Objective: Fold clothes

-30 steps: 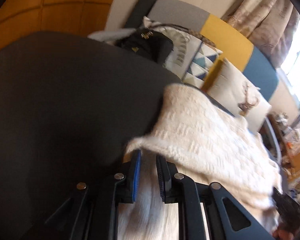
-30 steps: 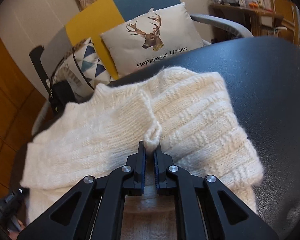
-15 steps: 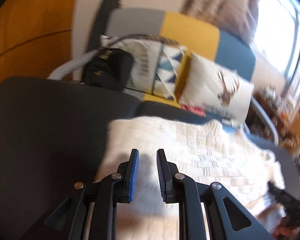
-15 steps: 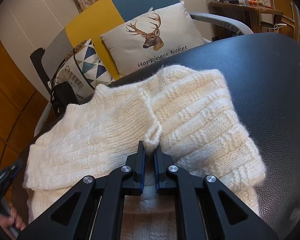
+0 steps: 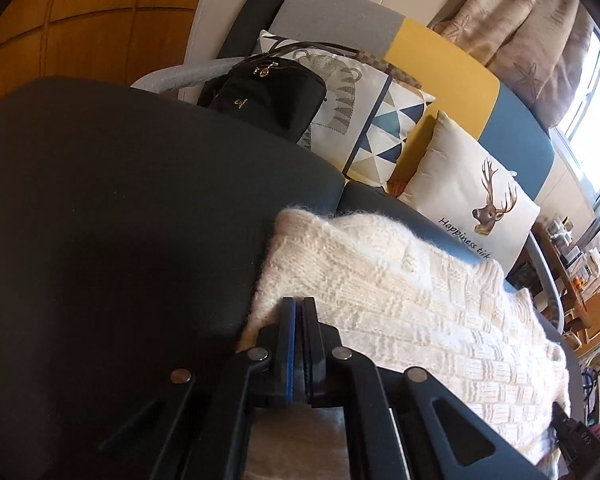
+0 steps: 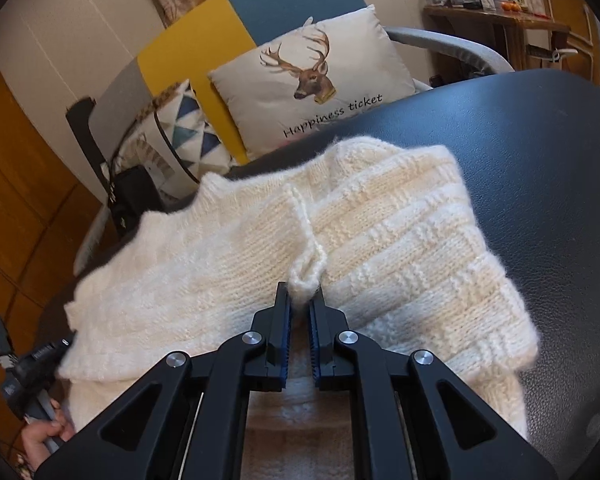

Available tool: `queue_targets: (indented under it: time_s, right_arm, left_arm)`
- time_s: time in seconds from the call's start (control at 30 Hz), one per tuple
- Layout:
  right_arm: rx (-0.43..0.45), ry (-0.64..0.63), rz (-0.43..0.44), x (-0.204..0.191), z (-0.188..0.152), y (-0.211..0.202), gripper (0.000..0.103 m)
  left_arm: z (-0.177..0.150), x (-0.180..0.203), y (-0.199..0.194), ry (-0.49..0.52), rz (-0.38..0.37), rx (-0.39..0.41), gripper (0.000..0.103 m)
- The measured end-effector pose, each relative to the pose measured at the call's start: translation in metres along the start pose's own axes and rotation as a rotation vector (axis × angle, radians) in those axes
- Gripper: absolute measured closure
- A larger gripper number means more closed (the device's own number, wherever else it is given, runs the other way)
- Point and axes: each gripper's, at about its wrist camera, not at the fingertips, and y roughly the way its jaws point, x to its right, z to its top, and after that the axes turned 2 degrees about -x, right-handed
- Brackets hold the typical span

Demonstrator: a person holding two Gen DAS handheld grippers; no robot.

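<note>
sweater point(image 6: 380, 248): cream knit, lying part-folded on the dark table point(image 6: 540, 160), right in front of both grippers
feel: soft, floppy and fuzzy; looks thick and light; likely to sag and stretch if lifted by one spot only
slip: not slippery; fluffy yarn should catch well on the pads
break: nothing to break, but loops could snag or pull
best hold: at an edge or a corner, one on each side, so the fold stays flat
right gripper point(image 6: 300, 304): squeezed on a small bump of knit at the middle fold, wool poking up just past the tips
right pose: tilted down toward the table, low over the sweater, fingers pointing at the deer pillow point(image 6: 312, 84) far ahead
left gripper point(image 5: 299, 312): fingers pressed together at the sweater's near left edge; a pinch of wool between the pads cannot be seen for sure
left pose: tilted down too, tips just at the knit's rim, bare table off to its left
black bag point(image 5: 272, 96): well ahead of the left gripper, off the table, out of the way
</note>
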Motion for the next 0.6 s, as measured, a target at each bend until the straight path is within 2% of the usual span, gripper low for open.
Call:
queue_targets:
  time_s: [0.1, 0.2, 0.3, 0.33, 0.37, 0.43, 0.5, 0.53, 0.57, 0.6]
  right_arm:
    - [-0.003, 0.011, 0.016, 0.004, 0.000, 0.004, 0.096]
    - [-0.002, 0.032, 0.043, 0.009, -0.001, 0.004, 0.097]
    - [0.002, 0.016, 0.028, 0.006, -0.002, 0.004, 0.097]
    - [0.003, 0.005, 0.016, 0.004, -0.002, 0.004, 0.097]
    - [0.003, -0.002, 0.009, 0.003, -0.002, 0.005, 0.097]
    - [-0.001, -0.012, -0.003, 0.000, -0.001, 0.005, 0.097]
    - [-0.005, -0.019, -0.007, 0.000, 0.000, 0.005, 0.097]
    - [-0.006, -0.021, -0.007, 0.000, 0.000, 0.005, 0.097]
    - [-0.007, -0.022, -0.007, 0.000, 0.000, 0.005, 0.097]
    - [-0.006, -0.019, -0.003, 0.001, 0.000, 0.004, 0.097]
  left_arm:
    - [0.003, -0.006, 0.003, -0.021, -0.025, -0.004, 0.100]
    - [0.006, -0.002, -0.007, -0.007, -0.009, -0.006, 0.100]
    - [0.009, 0.017, -0.032, 0.050, -0.005, 0.107, 0.089]
    - [0.012, 0.028, -0.034, 0.095, -0.008, 0.129, 0.083]
    - [0.015, 0.039, -0.035, 0.143, -0.010, 0.149, 0.083]
    - [0.022, 0.060, -0.020, 0.248, 0.043, 0.119, 0.083]
    - [0.026, 0.066, 0.001, 0.302, 0.119, 0.076, 0.083]
    - [0.025, 0.062, 0.011, 0.305, 0.171, 0.058, 0.083]
    - [0.025, 0.054, 0.022, 0.280, 0.189, 0.022, 0.083]
    - [0.027, 0.047, 0.026, 0.245, 0.173, 0.015, 0.083]
